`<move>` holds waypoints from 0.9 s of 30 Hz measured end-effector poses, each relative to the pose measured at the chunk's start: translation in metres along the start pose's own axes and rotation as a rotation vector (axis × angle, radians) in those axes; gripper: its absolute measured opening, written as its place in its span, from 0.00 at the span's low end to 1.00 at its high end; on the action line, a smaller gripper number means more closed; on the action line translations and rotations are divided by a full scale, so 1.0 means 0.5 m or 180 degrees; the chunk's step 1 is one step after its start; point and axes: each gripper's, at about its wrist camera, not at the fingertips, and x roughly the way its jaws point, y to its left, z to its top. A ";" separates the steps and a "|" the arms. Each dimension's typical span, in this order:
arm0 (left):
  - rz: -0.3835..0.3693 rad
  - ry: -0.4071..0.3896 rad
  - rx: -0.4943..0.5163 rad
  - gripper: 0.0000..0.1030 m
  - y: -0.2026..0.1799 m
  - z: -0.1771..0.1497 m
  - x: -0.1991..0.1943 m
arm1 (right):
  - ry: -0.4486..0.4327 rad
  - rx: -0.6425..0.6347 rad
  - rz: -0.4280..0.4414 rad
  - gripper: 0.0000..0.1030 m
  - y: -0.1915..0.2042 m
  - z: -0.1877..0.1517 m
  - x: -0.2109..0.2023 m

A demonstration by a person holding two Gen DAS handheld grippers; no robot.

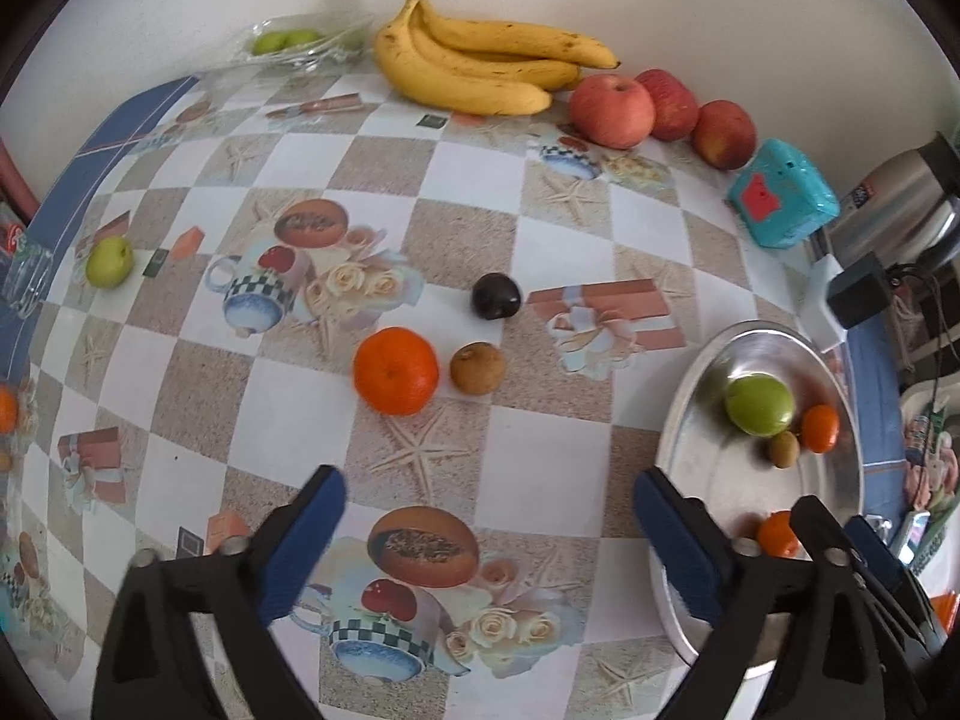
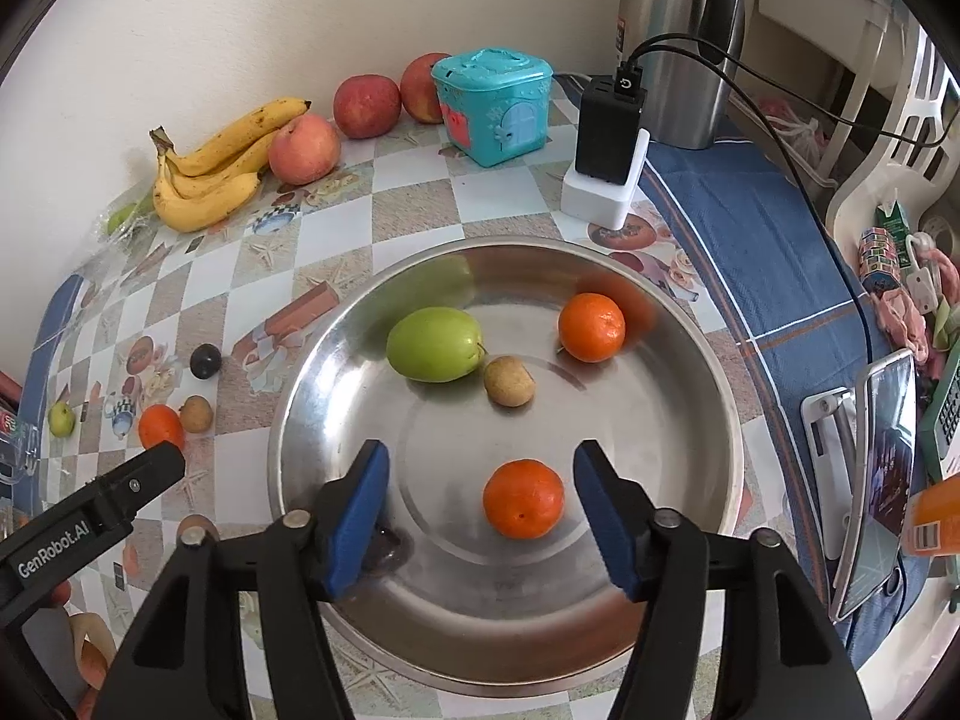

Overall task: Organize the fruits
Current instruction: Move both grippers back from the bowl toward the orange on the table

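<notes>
A steel bowl [image 2: 690, 420] holds a green fruit [image 2: 435, 345], a small brown fruit [image 2: 509, 381] and two oranges [image 2: 591, 327] [image 2: 523, 499]. My right gripper [image 2: 480, 480] is open over the bowl, with the near orange lying free between its fingers. My left gripper [image 1: 489, 504] is open and empty above the tablecloth. Ahead of it lie an orange [image 1: 396, 379], a brown fruit [image 1: 477, 368] and a dark plum [image 1: 496, 296]. The bowl [image 1: 708, 480] is at its right. A small green fruit [image 1: 110, 261] lies far left.
Bananas [image 1: 480, 60] and three apples [image 1: 612, 111] lie by the wall, beside a teal box [image 1: 783, 195]. A bag of green fruits [image 1: 294, 42] is at the back left. A charger block [image 2: 606, 132], a steel kettle [image 2: 678, 42] and a phone [image 2: 882, 480] are at the right.
</notes>
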 end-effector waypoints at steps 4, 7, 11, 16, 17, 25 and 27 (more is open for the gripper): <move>0.0043 -0.0017 -0.0027 1.00 0.006 0.000 0.003 | -0.0010 -0.0029 0.0009 0.75 0.004 -0.001 0.003; 0.0093 -0.0039 -0.0017 1.00 0.008 0.000 0.004 | -0.0015 -0.0035 0.0022 0.80 0.005 -0.001 0.006; 0.0156 -0.0026 -0.0028 1.00 0.014 0.001 0.009 | -0.0022 -0.0025 0.0024 0.91 0.004 -0.002 0.007; 0.0220 -0.0086 -0.0018 1.00 0.019 0.004 0.004 | -0.0019 0.0039 -0.0029 0.91 -0.002 -0.002 0.010; 0.0231 -0.0100 -0.0013 1.00 0.020 0.005 0.002 | -0.0024 0.0048 -0.0025 0.91 -0.002 -0.003 0.009; 0.0244 -0.0170 -0.0055 1.00 0.041 0.014 -0.012 | -0.0080 0.0077 0.0073 0.91 0.015 -0.003 0.004; 0.0240 -0.0179 -0.0104 1.00 0.054 0.017 -0.016 | -0.0080 0.0076 0.0117 0.91 0.025 -0.002 0.004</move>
